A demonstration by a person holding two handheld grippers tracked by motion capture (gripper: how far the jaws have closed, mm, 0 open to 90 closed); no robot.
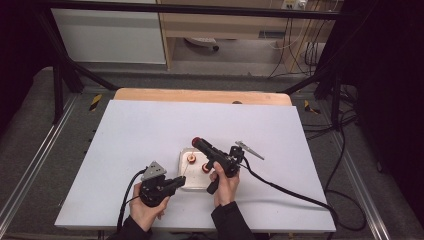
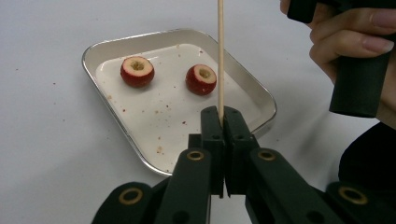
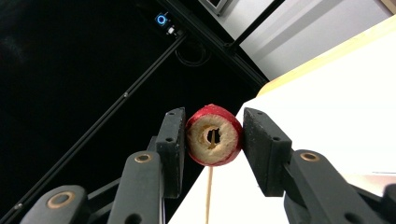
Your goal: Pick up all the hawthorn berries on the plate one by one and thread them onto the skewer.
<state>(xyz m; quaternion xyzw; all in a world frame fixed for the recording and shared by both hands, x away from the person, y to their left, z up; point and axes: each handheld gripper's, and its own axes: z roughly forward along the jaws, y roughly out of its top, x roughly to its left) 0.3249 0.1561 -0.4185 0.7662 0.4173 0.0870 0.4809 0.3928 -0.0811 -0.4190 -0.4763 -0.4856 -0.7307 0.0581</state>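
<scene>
The right gripper [image 3: 212,140] clamps a red cored fruit [image 3: 214,135] – pale flesh, hollow centre, stick [image 2: 220,60] inside; the left gripper [image 2: 223,116] pinches that stick, the tray [image 2: 116,44] at its eleven o'clock.

Left gripper [image 2: 223,122]: jaws closed on skewer
Skewer [image 2: 220,56]: thin wooden stick, upright
Tray [image 2: 116,46]: metal, shallow, on white table [image 2: 42,140]
Fruits: two cored red pieces [image 2: 137,71] [image 2: 201,79], apart
Hand [image 2: 345,42]: upper right, gripping black handle [image 2: 357,88]

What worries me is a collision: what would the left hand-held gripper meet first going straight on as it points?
Probably the metal tray, its near rim just beyond the left hand-held gripper; a cored fruit lies farther on. Depth unclear.
</scene>
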